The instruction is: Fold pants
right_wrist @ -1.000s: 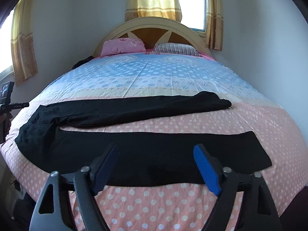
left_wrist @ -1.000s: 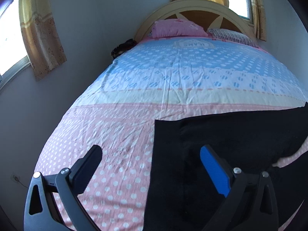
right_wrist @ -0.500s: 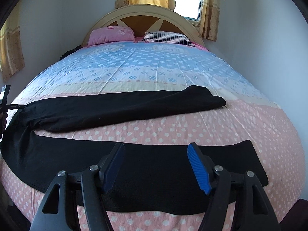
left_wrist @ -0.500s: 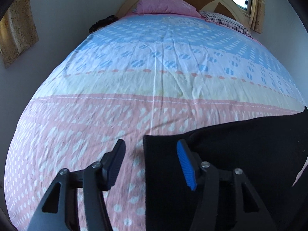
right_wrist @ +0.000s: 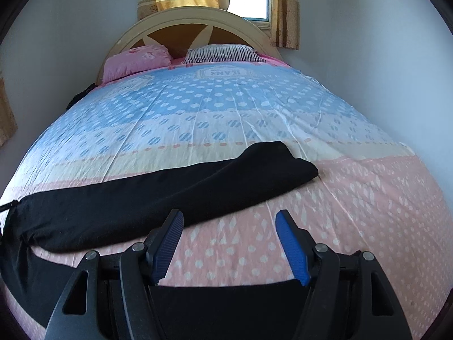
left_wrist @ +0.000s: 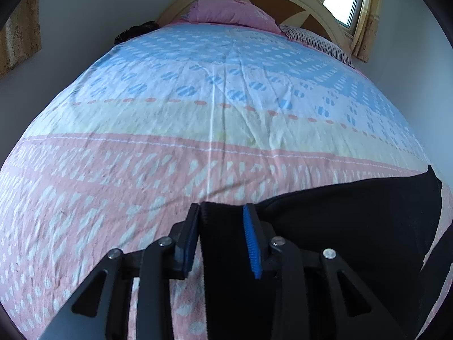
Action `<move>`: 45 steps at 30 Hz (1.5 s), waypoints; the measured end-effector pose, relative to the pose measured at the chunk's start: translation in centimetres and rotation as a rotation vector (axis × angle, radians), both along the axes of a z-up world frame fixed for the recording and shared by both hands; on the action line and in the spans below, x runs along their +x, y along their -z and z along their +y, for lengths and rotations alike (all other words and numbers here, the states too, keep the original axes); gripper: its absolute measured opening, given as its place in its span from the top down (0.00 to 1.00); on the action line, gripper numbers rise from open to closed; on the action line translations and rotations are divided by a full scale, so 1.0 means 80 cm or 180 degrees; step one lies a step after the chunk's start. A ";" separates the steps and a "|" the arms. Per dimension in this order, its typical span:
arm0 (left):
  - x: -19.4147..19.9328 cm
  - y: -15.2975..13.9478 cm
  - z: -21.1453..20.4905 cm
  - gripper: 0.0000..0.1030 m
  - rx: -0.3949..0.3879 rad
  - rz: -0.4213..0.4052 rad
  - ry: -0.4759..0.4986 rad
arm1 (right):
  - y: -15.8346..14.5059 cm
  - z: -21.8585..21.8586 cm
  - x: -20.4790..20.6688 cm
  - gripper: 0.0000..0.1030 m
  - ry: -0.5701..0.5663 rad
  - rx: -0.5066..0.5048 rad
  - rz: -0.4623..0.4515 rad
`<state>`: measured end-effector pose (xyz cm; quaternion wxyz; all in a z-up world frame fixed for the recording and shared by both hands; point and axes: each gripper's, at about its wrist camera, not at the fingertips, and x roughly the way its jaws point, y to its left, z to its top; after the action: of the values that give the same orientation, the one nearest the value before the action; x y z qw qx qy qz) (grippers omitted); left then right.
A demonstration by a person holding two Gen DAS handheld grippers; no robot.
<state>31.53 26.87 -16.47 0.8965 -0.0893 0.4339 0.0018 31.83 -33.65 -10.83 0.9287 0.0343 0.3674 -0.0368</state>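
Pants [right_wrist: 158, 195], black, lie across the pink foot of the bed [right_wrist: 368, 204], long axis from nine to three o'clock, leg ends toward three. Left hand-held gripper [left_wrist: 222, 240] has just been closing and now straddles the waistband corner, whose edge is at the left pad; a firm pinch is not clear. Right hand-held gripper [right_wrist: 229, 243] stands wide, holding nothing, over bare sheet between the two legs. Only the right view shows the far leg's rounded end; only the left shows the waistband.
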 end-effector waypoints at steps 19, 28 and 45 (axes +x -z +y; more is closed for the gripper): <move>0.000 0.005 0.008 0.65 -0.0212 -0.0050 0.0016 | 0.055 -0.141 0.222 0.40 0.0377 0.0250 0.0579; 0.000 0.006 0.011 0.66 -0.0247 -0.0068 0.0017 | 0.092 -0.166 0.278 0.40 0.0341 0.0548 0.0757; 0.001 -0.011 -0.007 0.87 0.0080 -0.0178 0.0135 | 0.049 -0.153 0.221 0.91 0.0118 0.0431 0.0433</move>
<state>31.60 26.32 -15.55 0.9092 -0.0689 0.4105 -0.0142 49.55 -45.92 -14.74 0.8963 0.1013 0.4305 -0.0312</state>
